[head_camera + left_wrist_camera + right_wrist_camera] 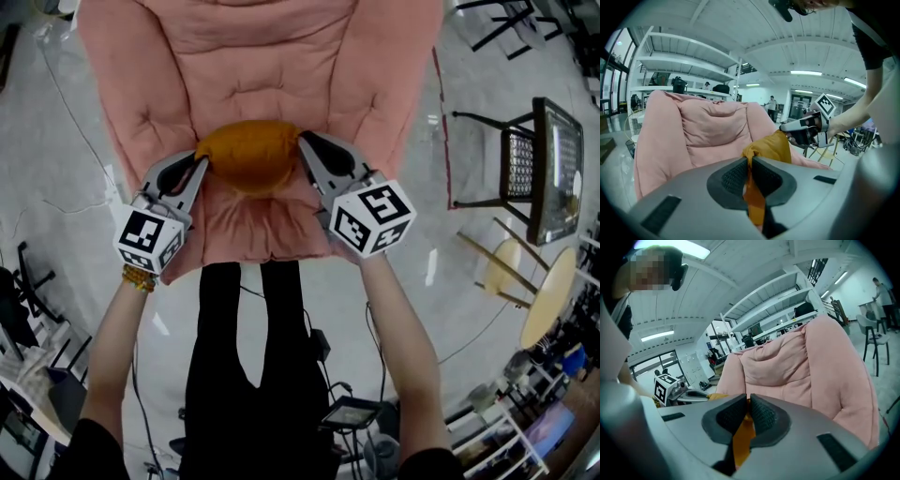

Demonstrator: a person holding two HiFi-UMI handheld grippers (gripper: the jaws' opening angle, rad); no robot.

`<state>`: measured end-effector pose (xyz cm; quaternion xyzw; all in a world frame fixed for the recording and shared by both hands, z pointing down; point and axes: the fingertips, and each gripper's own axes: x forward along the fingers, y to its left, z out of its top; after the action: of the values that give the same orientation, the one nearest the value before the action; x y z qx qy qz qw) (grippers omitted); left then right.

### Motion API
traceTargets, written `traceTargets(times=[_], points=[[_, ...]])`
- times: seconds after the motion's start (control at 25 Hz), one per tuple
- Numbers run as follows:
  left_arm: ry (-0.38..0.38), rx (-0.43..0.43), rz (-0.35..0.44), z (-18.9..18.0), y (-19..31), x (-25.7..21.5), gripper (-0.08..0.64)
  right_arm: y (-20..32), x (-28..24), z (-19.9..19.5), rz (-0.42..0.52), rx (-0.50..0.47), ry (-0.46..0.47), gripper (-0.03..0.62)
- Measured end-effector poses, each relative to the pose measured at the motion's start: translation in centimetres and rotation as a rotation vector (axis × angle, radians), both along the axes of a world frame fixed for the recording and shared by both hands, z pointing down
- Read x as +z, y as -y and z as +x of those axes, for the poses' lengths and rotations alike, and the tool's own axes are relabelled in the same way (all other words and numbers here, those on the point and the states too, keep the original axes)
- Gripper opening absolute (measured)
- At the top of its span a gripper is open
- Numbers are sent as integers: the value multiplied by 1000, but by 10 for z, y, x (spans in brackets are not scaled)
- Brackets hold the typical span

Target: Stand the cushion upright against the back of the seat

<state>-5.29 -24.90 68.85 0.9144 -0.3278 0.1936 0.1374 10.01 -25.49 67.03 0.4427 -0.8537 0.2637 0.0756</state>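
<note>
With my left tool (201, 165) and right tool (304, 142) each clamped on a pinched fold at opposite ends of the orange cushion (248, 155), which hangs over the pink seat (262, 56) short of its back, I judge it light, soft and saggy, best gripped by these ends.

Head view, right edge: black metal frame with mesh panel (521, 164); round pale wooden top (550, 295) below it. Left gripper view, upper left: white shelving (679, 63).
</note>
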Motion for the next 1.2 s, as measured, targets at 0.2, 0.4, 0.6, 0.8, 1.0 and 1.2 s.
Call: traceTargets(times=[0.2, 0.4, 0.6, 0.8, 1.0, 1.2], points=[[-3, -13, 7, 5, 26, 1, 35, 22, 0, 4, 21, 21, -3, 34], [2, -23, 3, 8, 52, 1, 35, 47, 1, 7, 33, 35, -10, 34], [-9, -55, -18, 6, 80, 8, 35, 75, 6, 6, 33, 36, -24, 34], [3, -80, -45, 7, 113, 17, 35, 109, 12, 6, 31, 33, -53, 34], [-8, -114, -96, 9, 141, 32, 35, 135, 26, 6, 14, 43, -83, 34], [-21, -144, -118, 14, 167, 38, 35, 163, 33, 10, 7, 60, -95, 34]])
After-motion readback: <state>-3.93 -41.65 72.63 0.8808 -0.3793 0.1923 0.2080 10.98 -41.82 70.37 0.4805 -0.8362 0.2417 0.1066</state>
